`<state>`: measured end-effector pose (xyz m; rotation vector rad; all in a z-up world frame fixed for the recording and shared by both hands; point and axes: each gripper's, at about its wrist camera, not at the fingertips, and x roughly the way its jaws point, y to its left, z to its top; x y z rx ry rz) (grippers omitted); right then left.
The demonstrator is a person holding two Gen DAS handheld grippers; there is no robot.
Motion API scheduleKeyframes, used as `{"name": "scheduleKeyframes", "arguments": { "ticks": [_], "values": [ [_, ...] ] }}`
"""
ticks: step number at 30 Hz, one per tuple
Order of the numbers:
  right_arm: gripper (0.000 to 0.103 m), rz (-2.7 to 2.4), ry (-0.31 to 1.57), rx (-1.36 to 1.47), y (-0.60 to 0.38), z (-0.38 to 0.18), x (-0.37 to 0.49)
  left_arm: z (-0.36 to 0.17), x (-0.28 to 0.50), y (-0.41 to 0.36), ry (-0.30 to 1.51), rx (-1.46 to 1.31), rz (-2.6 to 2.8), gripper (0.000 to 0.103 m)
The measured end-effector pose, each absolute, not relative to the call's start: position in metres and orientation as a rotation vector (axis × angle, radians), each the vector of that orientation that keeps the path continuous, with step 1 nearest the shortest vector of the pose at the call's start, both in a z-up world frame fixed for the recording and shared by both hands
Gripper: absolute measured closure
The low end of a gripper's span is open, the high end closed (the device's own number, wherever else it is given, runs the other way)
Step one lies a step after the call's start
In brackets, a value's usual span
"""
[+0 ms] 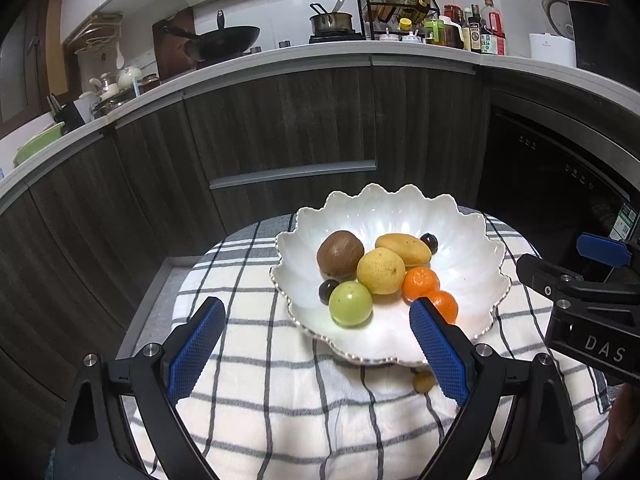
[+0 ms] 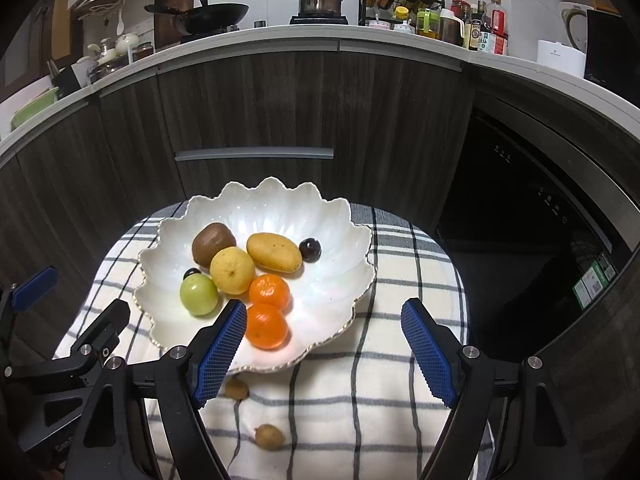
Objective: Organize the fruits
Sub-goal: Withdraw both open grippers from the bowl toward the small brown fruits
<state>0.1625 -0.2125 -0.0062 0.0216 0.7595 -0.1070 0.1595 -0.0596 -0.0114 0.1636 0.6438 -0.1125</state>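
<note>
A white scalloped bowl [image 1: 460,292] [image 2: 332,280] stands on a checked cloth. It holds a kiwi [image 1: 340,254] [image 2: 213,243], a lemon [image 1: 381,271] [image 2: 232,270], a mango [image 1: 404,248] [image 2: 274,252], a green fruit [image 1: 350,303] [image 2: 199,294], two mandarins [image 1: 420,283] [image 2: 270,290] and two dark grapes [image 1: 429,242] [image 2: 310,249]. Two small brown fruits [image 2: 237,389] [image 2: 269,436] lie on the cloth in front of the bowl; one shows in the left wrist view [image 1: 424,382]. My left gripper [image 1: 316,348] is open and empty before the bowl. My right gripper [image 2: 324,352] is open and empty over the bowl's near right rim.
The checked cloth [image 1: 280,400] [image 2: 360,400] covers a small round table. Dark kitchen cabinets [image 1: 280,120] and a dishwasher [image 2: 520,220] stand behind it. The counter above carries a wok [image 1: 224,40], a pot and bottles. The other gripper shows at each view's edge.
</note>
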Motion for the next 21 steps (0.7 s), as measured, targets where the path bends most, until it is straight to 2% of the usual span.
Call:
{"name": "scheduleKeyframes", "arguments": {
  "ticks": [21],
  "values": [
    [0.023, -0.091, 0.821, 0.021, -0.2, -0.041, 0.127, -0.044, 0.122, -0.047, 0.691, 0.193, -0.087, 0.009]
  ]
}}
